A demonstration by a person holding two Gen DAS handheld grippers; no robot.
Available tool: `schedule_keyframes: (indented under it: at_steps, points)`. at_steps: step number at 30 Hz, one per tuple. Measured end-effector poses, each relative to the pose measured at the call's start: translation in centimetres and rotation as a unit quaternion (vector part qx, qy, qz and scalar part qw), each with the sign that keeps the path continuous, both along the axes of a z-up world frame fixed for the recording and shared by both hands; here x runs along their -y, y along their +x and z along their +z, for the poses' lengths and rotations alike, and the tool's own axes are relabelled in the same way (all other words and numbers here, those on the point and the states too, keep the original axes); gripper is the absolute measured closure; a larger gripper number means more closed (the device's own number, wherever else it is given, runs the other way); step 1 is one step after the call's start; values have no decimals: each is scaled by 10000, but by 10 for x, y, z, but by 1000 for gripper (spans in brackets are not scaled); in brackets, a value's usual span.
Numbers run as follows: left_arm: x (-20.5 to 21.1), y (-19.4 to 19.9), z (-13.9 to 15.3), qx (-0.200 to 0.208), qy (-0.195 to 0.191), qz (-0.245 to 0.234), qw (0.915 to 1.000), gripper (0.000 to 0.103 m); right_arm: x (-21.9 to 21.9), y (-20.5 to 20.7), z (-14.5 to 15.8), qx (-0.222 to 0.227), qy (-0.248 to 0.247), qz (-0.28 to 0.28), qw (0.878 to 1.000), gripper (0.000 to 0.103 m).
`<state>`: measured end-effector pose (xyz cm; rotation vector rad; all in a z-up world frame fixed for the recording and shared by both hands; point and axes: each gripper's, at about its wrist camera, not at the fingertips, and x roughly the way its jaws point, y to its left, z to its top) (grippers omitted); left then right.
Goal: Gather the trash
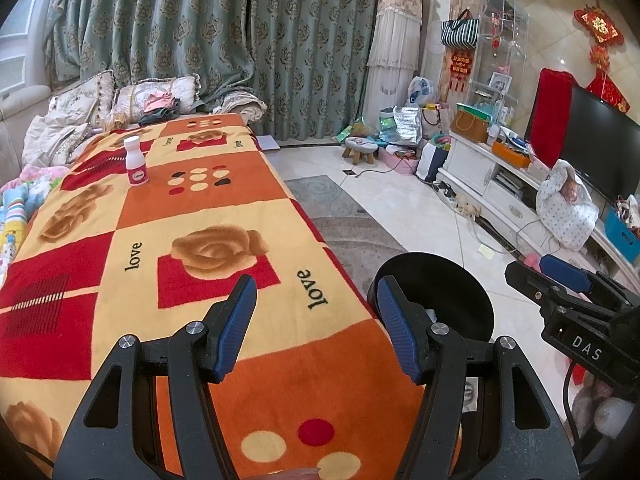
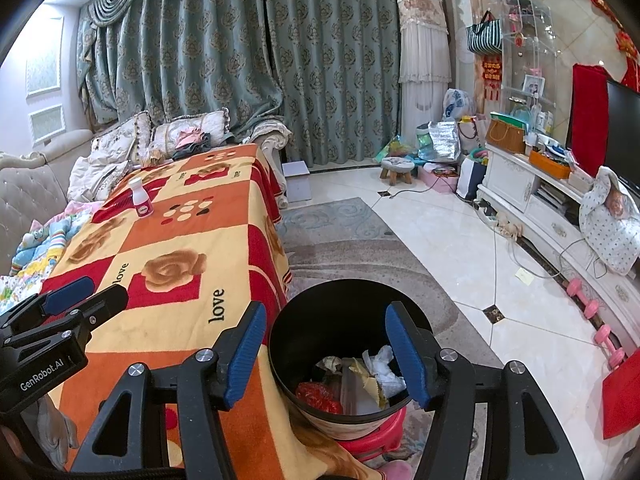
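Observation:
A black round bin (image 2: 344, 312) stands on a pink stool beside the table's right edge, with crumpled paper and a red wrapper (image 2: 316, 394) inside; its rim (image 1: 436, 264) also shows in the left wrist view. A white bottle with a pink label (image 1: 135, 162) (image 2: 141, 199) stands upright far down the blanket-covered table (image 1: 224, 208). My left gripper (image 1: 316, 320) hovers open over the table's near end, nothing between its fingers. My right gripper (image 2: 326, 352) hangs open above the bin, empty. Each gripper appears at the edge of the other's view.
A sofa with cushions and clothes (image 1: 80, 112) lines the table's left side. Curtains (image 1: 224, 40) hang behind. A white TV cabinet (image 2: 540, 200) with clutter runs along the right wall. A small stool (image 2: 397, 170), bags and pink dumbbells (image 2: 592, 312) lie on the tiled floor; a grey rug (image 2: 340, 232) is beside the table.

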<state>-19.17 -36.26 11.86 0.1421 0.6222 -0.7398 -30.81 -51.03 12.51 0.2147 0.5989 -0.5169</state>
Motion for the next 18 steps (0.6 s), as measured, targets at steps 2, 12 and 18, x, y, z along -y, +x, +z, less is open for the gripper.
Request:
schedule_keyframes:
  at_steps: [2,12,18]
  points:
    - [0,-2,0,-6,-8,3,10000,41,0,0,-1,0,-2,0,10000,43]
    - [0,0,1,-14,-2,5,10000,41,2,-1,-1,-8,2,8,10000,42]
    - [3,-5,1,-127,-20,18,9999,41,3,-1,0,-16,2,17,10000,42]
